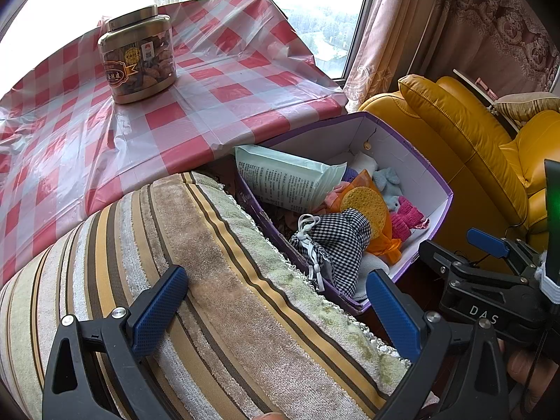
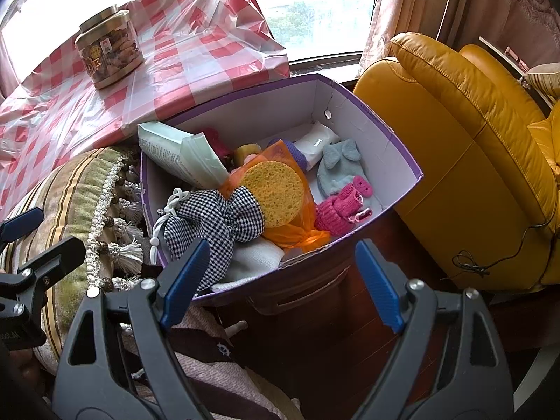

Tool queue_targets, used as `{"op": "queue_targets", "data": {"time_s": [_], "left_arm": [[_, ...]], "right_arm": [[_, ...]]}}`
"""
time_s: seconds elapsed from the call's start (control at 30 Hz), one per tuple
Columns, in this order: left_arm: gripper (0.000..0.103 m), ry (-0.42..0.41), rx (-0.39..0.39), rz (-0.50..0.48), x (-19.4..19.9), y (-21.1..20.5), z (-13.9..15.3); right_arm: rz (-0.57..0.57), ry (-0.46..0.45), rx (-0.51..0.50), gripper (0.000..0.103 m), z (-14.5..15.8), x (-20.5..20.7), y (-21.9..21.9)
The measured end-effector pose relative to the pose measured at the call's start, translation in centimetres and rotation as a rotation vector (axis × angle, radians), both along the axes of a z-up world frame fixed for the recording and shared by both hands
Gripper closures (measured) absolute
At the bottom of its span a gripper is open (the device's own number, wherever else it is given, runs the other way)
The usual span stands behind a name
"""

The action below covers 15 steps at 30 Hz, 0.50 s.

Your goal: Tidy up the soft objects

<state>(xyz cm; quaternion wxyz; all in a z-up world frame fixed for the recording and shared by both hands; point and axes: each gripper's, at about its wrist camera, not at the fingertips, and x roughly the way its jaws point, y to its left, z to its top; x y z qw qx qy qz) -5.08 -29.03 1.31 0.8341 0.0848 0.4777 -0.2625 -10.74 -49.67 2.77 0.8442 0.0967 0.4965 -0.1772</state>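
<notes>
A purple box [image 2: 385,140] with white inside walls holds several soft things: a checked drawstring pouch [image 2: 217,224], a yellow round sponge [image 2: 276,192] on orange mesh, a pink knit piece [image 2: 339,210], a pale blue knit piece [image 2: 339,168] and a mint tissue pack [image 2: 175,154]. The box [image 1: 434,182] also shows in the left wrist view, with the pouch [image 1: 339,241]. My left gripper [image 1: 280,311] is open and empty over a striped cushion [image 1: 210,297]. My right gripper [image 2: 283,280] is open and empty just before the box's near rim.
A table with a red checked plastic cloth [image 1: 175,105] carries a gold-lidded jar [image 1: 140,59]. A yellow leather armchair [image 2: 472,157] stands right of the box. The tasselled cushion [image 2: 80,203] lies left of the box. Dark wood floor [image 2: 332,332] lies below.
</notes>
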Motion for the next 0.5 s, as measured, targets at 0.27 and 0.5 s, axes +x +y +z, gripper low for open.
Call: {"op": "queue_targets", "data": {"time_s": [0.27, 0.5], "left_arm": [[0.0, -0.001, 0.001, 0.0, -0.01, 0.01, -0.03], [0.0, 0.0, 0.0, 0.002, -0.02, -0.07, -0.01]], "right_arm": [[0.002, 0.003, 0.0, 0.016, -0.07, -0.03, -0.07], [0.0, 0.003, 0.0, 0.016, -0.1, -0.07, -0.11]]}}
